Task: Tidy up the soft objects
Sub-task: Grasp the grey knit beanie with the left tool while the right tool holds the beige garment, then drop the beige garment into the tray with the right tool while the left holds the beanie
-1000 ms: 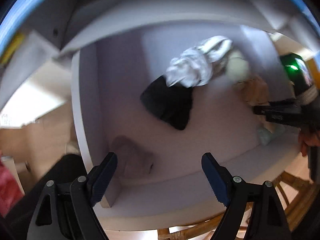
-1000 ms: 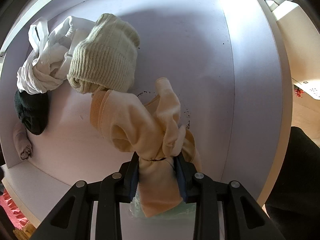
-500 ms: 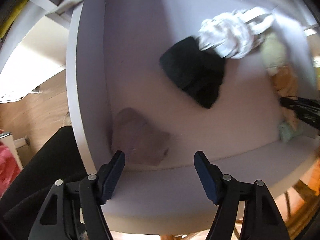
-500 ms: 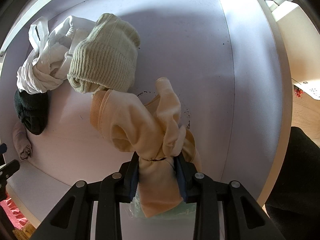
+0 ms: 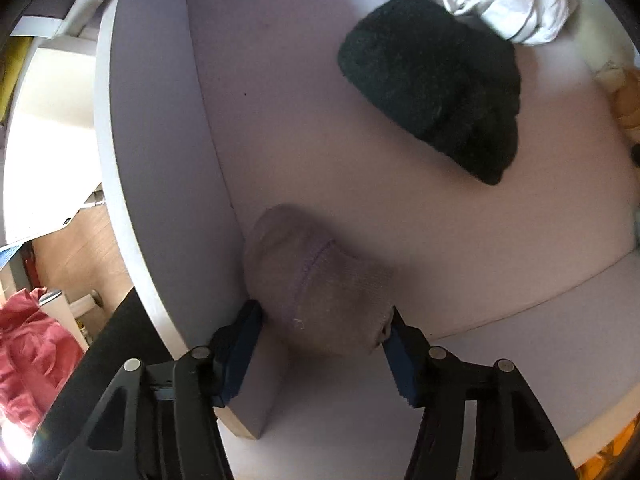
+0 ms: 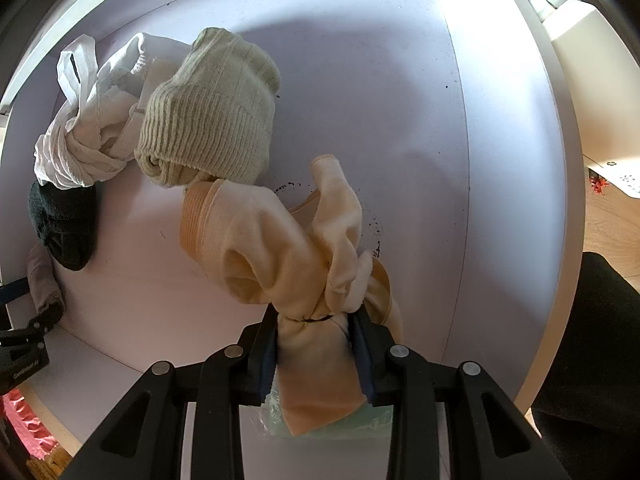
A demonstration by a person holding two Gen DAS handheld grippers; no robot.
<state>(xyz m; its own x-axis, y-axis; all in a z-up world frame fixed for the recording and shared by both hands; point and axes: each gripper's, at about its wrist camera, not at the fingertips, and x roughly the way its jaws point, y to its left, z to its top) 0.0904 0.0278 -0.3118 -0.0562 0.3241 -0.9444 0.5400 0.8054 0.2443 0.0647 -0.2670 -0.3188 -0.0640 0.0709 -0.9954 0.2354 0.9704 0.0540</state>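
Observation:
A rolled mauve sock lies in the left front corner of a white shelf compartment, against the side wall. My left gripper straddles it from above. Its jaws are closing, one pad on each side of the sock, which does not look squeezed. My right gripper points down and is shut on a knotted peach and cream sock bundle, which stands up from the shelf floor. The mauve sock also shows at the left edge of the right wrist view.
A black sock, a knotted white cloth and a pale green ribbed sock lie at the back left. A pale green item lies under the peach bundle. Dark specks dot the floor. A red cloth lies outside.
My left gripper has come down and tilted over the mauve sock, and its jaws have narrowed around it. The right gripper and its peach bundle have not moved.

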